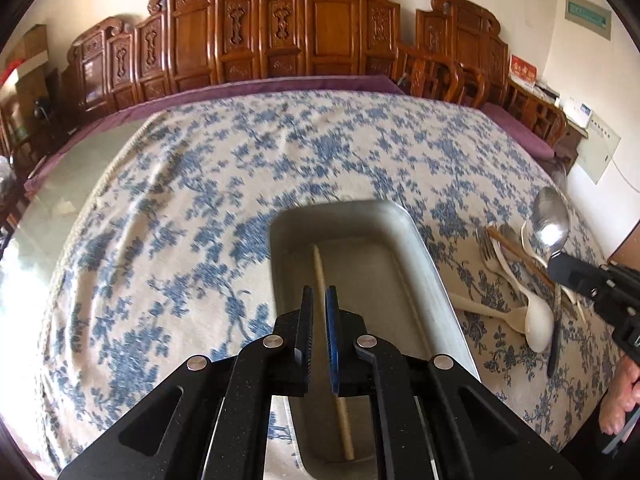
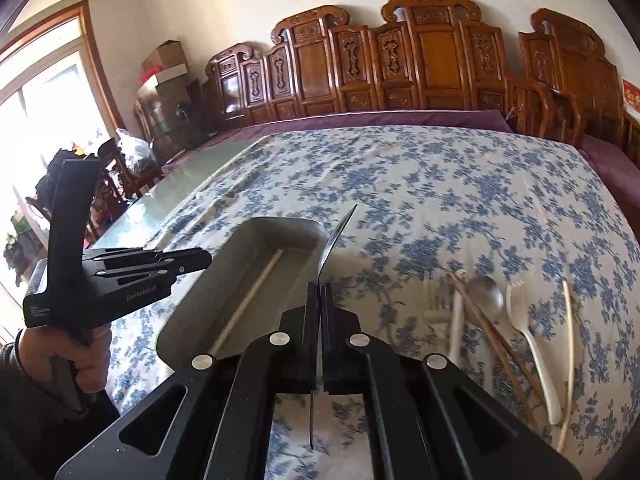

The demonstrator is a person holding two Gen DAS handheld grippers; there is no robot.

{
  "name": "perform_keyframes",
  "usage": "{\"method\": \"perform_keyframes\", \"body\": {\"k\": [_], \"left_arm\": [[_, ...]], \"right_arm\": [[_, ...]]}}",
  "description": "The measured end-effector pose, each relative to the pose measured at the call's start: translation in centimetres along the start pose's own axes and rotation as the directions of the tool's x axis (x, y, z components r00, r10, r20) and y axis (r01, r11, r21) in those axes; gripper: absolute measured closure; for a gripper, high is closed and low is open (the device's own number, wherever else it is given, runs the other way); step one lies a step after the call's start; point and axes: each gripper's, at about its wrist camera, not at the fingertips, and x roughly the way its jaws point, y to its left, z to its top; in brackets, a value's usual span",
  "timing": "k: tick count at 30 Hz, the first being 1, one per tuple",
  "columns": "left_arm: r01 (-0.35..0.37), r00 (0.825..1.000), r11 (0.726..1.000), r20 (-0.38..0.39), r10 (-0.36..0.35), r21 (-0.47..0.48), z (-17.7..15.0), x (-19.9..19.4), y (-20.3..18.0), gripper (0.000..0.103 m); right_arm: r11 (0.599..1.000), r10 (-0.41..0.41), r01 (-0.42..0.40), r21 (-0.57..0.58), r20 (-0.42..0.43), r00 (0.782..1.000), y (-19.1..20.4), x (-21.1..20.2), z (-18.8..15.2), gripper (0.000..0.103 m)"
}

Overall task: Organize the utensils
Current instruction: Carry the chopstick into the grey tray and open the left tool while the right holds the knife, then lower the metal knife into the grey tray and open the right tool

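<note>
A metal tray sits on the floral tablecloth, and a pale chopstick lies inside it. My left gripper hovers over the tray with its jaws slightly apart and empty; the chopstick shows through the gap. My right gripper is shut on a metal spoon, held edge-on above the cloth just right of the tray. In the left wrist view the spoon is raised at the right. Loose utensils lie on the cloth to the right: spoons, forks, chopsticks.
Carved wooden chairs line the far side of the table. A bare glass strip of the table shows at the left. The other hand-held gripper is at the left in the right wrist view.
</note>
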Motion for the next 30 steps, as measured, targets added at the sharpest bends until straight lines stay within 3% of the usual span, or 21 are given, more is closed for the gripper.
{"method": "perform_keyframes", "body": {"k": [16,30], "left_arm": [[-0.049,0.997,0.997,0.053,0.052,-0.058,0.5,-1.7,4.2,0.098],[-0.057,0.996,0.997,0.058,0.060,-0.060,0.5,-1.9,4.8,0.098]], "right_arm": [[0.997,0.072,-0.072,-0.001,-0.046,0.996,5.6,6.6,2.4,0.101],[0.998,0.004,-0.014,-0.057,-0.162,0.987,6.6,11.1,-0.2,0.100]]}}
